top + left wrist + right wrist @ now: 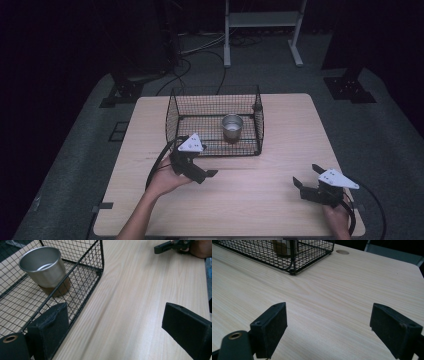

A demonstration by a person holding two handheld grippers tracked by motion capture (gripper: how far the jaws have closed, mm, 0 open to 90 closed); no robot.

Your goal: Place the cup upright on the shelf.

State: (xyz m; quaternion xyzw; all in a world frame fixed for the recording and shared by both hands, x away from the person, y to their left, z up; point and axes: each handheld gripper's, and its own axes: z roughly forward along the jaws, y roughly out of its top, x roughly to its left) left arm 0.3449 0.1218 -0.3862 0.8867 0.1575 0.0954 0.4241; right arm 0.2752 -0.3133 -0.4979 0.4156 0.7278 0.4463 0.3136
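Steel cup (232,127) stands upright in the wire basket (172,114), centre of the high view, on the wood table (260,200). Your left gripper (212,173) sits lower left of centre, just in front of the basket's near left corner, jaws wide w/ nothing between. In the left gripper view the cup (43,267) is upper left, inside the basket (85,272), & 1 jaw lies right by the mesh. Your right gripper (304,177) is at lower right, well apart from the basket, jaws wide & empty. In the right gripper view the basket (294,255) is top left; bare table (332,302) lies between the 2 jaws.
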